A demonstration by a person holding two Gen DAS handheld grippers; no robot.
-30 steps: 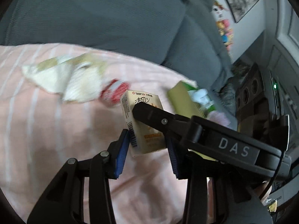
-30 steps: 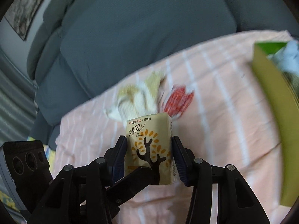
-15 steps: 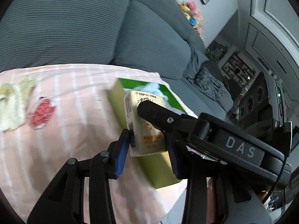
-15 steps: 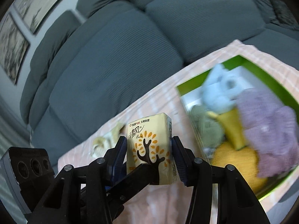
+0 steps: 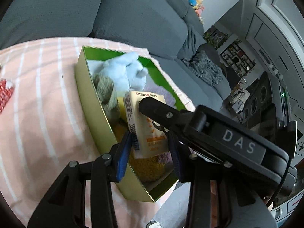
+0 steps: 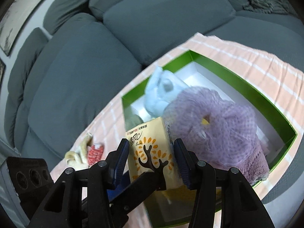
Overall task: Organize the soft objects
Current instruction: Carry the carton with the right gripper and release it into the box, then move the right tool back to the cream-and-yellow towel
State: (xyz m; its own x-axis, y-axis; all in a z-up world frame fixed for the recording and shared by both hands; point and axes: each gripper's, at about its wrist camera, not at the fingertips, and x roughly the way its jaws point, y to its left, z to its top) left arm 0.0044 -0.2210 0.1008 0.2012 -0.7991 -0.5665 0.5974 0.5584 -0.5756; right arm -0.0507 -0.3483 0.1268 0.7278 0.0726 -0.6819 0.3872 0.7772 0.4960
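A cream tissue pack (image 5: 147,125) with an orange tree print sits between the pads of both grippers, above the green box (image 5: 91,102). My left gripper (image 5: 150,152) and my right gripper (image 6: 151,157) each close on it from crossing directions. The pack also shows in the right wrist view (image 6: 150,148). The box (image 6: 247,87) holds a light blue plush (image 5: 123,72), a grey-green knit item (image 5: 105,90), a purple mesh pouf (image 6: 214,117) and a yellow soft item (image 5: 146,164).
The box lies on a pink striped cloth (image 5: 38,104) over a grey sofa (image 6: 95,57). A red-and-white item (image 6: 96,152) and a cream cloth (image 6: 77,153) lie on the cloth left of the box.
Both grippers have carried the tissue pack from the left part of the cloth, near the cream cloth and red item, to above the green box. The grip has not changed.
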